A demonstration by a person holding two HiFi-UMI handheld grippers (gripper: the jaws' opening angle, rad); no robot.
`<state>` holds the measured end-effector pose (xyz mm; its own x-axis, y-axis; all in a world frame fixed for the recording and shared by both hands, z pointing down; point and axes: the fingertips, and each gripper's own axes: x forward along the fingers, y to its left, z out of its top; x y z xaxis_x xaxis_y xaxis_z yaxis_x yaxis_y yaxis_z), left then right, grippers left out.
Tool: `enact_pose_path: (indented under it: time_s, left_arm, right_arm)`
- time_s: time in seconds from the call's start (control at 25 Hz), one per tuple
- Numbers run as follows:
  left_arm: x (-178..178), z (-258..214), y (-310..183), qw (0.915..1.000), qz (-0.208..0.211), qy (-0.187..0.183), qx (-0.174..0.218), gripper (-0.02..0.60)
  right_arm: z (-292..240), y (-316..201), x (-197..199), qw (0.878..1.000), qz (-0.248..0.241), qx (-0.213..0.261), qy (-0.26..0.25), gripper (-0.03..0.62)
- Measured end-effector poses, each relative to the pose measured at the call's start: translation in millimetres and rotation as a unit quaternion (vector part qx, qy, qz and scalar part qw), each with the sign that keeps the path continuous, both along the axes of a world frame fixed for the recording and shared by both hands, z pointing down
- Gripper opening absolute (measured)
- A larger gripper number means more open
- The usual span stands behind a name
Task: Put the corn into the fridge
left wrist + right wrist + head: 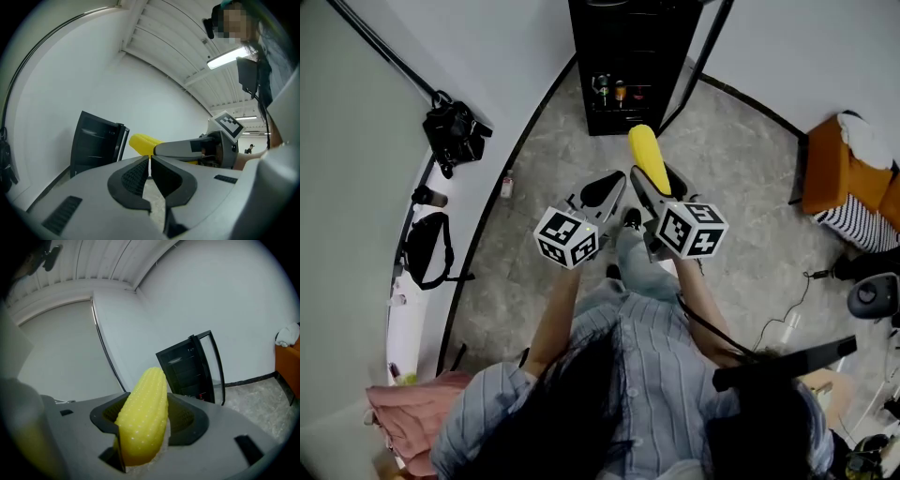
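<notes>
A yellow corn cob sticks out of my right gripper, whose jaws are shut on it; in the right gripper view the corn fills the gap between the pads. Ahead stands a small black fridge with its glass door swung open, bottles on a lower shelf; the fridge is also in the right gripper view and the fridge in the left gripper view. My left gripper is held beside the right one, shut, with nothing between its jaws. From the left gripper view the corn shows past the right gripper.
A curved black rail runs along the floor at the left, with black bags on the white ledge beyond it. An orange chair stands at the right. A cable lies on the grey floor at lower right.
</notes>
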<state>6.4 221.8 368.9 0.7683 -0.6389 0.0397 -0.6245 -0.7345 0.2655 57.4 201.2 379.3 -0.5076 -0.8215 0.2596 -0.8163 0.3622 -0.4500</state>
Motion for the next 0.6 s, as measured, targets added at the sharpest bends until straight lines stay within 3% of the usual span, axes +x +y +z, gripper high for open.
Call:
enact_pose_path:
  time_s: [0.28, 0.6]
  left_arm:
    - [-13.0, 12.9, -49.4, 0.9997, -0.010, -0.013, -0.016, 0.008]
    - [-17.0, 14.0, -143.6, 0.9996, -0.014, -0.011, -0.023, 0.008]
  right_arm:
    - [17.4, -55.6, -6.7, 1.000, -0.005, -0.018, -0.006, 0.256]
    - [25.0, -145.9, -8.8, 0.999, -0.013, -0.032, 0.000, 0.256]
